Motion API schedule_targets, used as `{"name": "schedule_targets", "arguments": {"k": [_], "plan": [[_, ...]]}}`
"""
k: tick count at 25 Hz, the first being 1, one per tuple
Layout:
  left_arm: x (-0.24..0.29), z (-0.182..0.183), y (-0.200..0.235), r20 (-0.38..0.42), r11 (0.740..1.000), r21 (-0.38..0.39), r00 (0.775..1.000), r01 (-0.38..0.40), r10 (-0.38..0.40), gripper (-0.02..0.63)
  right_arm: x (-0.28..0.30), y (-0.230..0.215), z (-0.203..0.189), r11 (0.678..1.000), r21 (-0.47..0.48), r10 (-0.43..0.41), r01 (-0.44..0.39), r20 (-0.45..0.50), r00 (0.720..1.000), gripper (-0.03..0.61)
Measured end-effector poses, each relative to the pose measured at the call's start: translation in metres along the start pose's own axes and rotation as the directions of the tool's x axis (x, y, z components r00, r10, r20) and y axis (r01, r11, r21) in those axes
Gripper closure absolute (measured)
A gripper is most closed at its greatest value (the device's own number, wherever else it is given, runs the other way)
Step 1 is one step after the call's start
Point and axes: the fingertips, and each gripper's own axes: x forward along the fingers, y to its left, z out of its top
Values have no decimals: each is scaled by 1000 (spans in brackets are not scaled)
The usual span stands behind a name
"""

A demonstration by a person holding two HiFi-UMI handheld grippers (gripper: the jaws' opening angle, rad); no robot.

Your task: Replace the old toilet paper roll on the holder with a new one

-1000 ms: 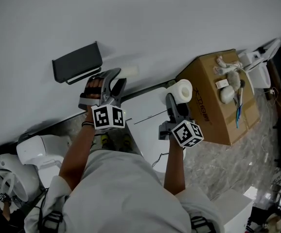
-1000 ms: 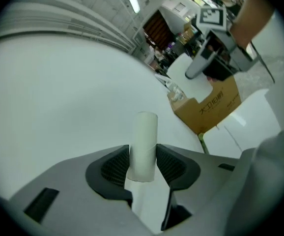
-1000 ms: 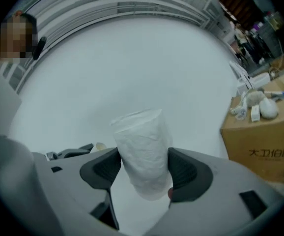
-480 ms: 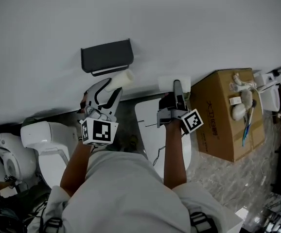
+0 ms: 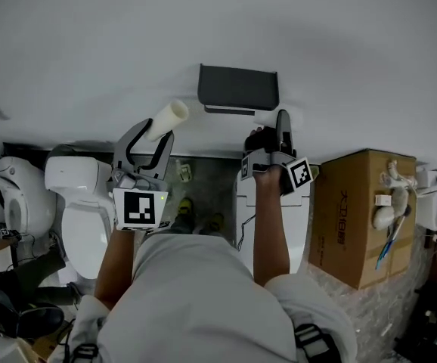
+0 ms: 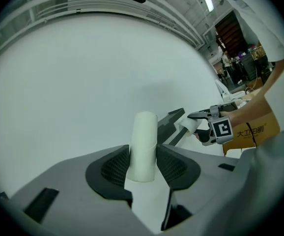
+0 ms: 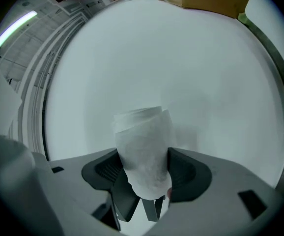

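A black paper holder (image 5: pixel 237 88) hangs on the white wall. My left gripper (image 5: pixel 152 136) is below and left of it, shut on a bare cardboard tube (image 5: pixel 167 118) that sticks up past the fingertips. In the left gripper view the tube (image 6: pixel 144 141) stands between the pads of my left gripper (image 6: pixel 143 163), with the holder (image 6: pixel 174 123) further right. My right gripper (image 5: pixel 277 131) sits just under the holder's right end. Its jaws have just been closing on a white toilet paper roll (image 7: pixel 144 151), which they pinch at its sides. That roll (image 6: pixel 188 125) touches or nearly touches the holder.
A white toilet (image 5: pixel 79 203) stands at the lower left and another white fixture (image 5: pixel 243 197) lies under my right arm. A cardboard box (image 5: pixel 362 210) with small items on top stands at the right. The person's body fills the bottom of the head view.
Both grippers have swung across toward the holder, which now sits between them. The right gripper has rolled, so the white roll no longer shows in the head view. The left still carries the tube.
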Motion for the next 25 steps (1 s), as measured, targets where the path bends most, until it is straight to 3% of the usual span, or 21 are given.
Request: {"name": "schedule_targets", "arguments": {"k": [6, 13, 19, 25], "plan": [[-10, -8, 24, -7, 999, 11, 999, -46, 46, 420, 14, -1, -59, 998, -62, -1, -9, -159, 987, 305], [-18, -28, 33, -37, 997, -38, 997, -68, 66, 420, 14, -16, -141, 1000, 6, -16, 19, -303, 953, 305], [-22, -46, 45, -64, 989, -116, 994, -95, 88, 420, 12, -23, -144, 1000, 12, -13, 17, -295, 956, 300], [-17, -44, 38, -37, 987, -148, 998, -56, 51, 420, -7, -24, -132, 1000, 5, -13, 15, -289, 957, 238]]}}
